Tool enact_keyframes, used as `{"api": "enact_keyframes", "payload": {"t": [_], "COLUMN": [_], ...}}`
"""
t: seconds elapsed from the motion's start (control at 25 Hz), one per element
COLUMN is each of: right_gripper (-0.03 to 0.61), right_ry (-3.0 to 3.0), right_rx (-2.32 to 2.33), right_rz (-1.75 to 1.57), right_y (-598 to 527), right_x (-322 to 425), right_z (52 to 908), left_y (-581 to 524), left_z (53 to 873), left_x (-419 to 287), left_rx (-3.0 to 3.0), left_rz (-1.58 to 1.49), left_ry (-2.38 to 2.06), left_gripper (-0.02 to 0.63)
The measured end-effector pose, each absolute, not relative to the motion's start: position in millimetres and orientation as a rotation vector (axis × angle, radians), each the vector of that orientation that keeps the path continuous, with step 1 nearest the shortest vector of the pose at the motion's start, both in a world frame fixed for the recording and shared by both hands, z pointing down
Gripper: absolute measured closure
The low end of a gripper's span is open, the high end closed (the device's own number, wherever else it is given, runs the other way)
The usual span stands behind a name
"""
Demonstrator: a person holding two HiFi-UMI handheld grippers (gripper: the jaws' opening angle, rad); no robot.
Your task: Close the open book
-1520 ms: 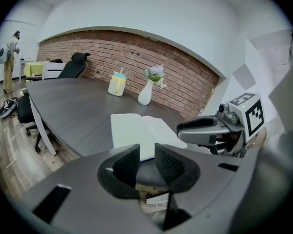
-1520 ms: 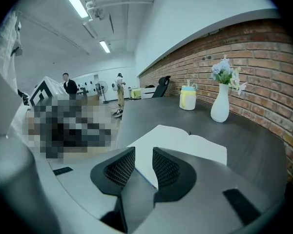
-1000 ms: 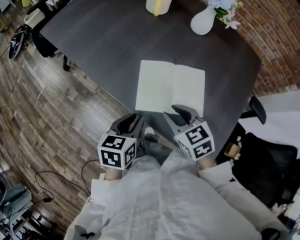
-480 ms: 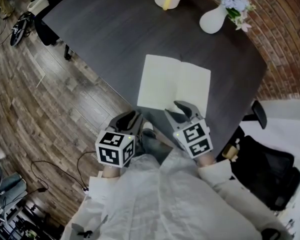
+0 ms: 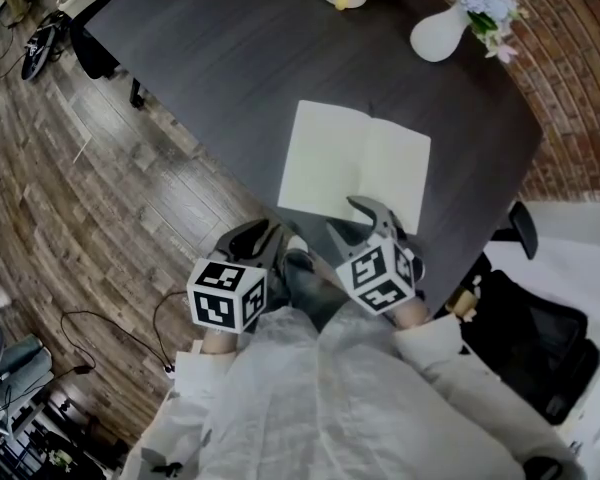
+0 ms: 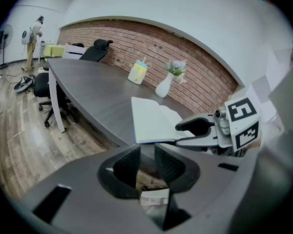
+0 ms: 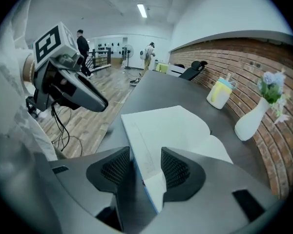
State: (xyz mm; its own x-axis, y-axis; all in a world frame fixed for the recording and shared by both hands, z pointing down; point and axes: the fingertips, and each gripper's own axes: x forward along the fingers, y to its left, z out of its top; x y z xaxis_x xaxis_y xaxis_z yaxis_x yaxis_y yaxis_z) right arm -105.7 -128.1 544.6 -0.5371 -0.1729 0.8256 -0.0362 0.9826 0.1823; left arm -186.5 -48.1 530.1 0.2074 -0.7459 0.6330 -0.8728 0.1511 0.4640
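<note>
**Change of state**
- The right gripper [image 5: 368,216] has come down onto the near edge of the book [image 5: 355,163], at lower centre of the head view. Its marker cube has rolled compared with a second ago.
- Its jaws have just been opening and now stand spread wide. In the right gripper view, the book's near edge [image 7: 151,174], with a thin blue cover line, lies between the jaws. The pads do not press on it, and a gap shows at the left pad.
- The left gripper [image 5: 260,240] stays where it was, at lower left of the book and off the desk [image 5: 230,58] edge. In the left gripper view, its jaws [image 6: 146,162] stand partly apart with nothing between them.
- The book has not moved. It lies open and flat on the desk, both pages up, at the centre of the head view.

**Meaning for the task**
- Judgement: this is the approach to the grasp. The wide jaws straddling the edge suggest preparation to pinch one cover or a page block.
- The closing itself has not begun.
- The next move likely requires the jaws to close on one half only, then swing it over the spine.
- Risk: pinching loose pages instead of the cover, which would leave the book open.
</note>
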Motion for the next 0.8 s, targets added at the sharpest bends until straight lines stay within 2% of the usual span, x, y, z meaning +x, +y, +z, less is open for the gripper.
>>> {"api": "enact_keyframes", "payload": {"t": [0.48,0.8], "right_gripper": [0.396,0.396], "right_ry": [-1.944,-1.954], "right_rx": [0.031,0.043], "right_rz": [-0.568,-0.599], "right_y": [-129.1,-134.0], "right_x": [-103.7,-104.4], "right_z": [555.9,556.5], "left_y": [-51.5,-56.2], "left_z": [531.4,528.0], "left_x": [-189.5,-191.0], "left_rx": [1.624,1.644], "left_rz": [0.173,0.173], "left_ry": [-1.535,-1.519], "left_gripper": [0.528,0.528]}}
